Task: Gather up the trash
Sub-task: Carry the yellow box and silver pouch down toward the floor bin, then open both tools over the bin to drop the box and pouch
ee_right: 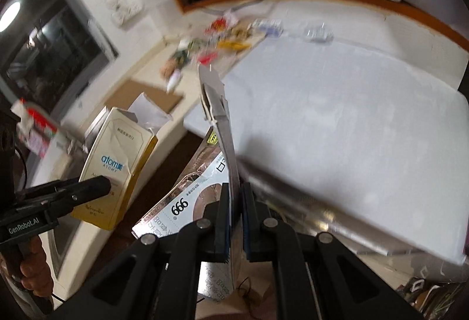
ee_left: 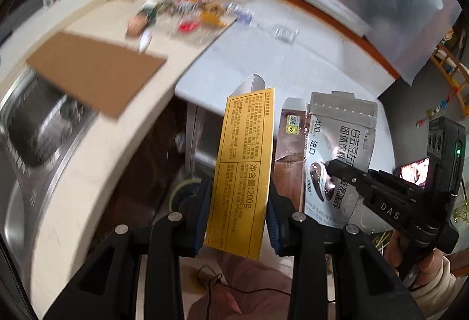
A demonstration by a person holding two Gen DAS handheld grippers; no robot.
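Both grippers carry flattened packaging.
The left gripper [ee_left: 239, 202] clamps a gold carton [ee_left: 243, 170] narrowly; the right gripper [ee_right: 234, 217], nearly closed, pinches a silver box [ee_right: 225, 144].

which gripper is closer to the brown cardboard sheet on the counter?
Left. The left gripper, holding the gold box, sits nearer the cardboard sheet; the right gripper is further off, on its far side.

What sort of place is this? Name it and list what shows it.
Most likely a home kitchen. A steel sink is sunk into a pale countertop, a window sits in the wall behind it, and food wrappers and other litter lie at the counter's far end.
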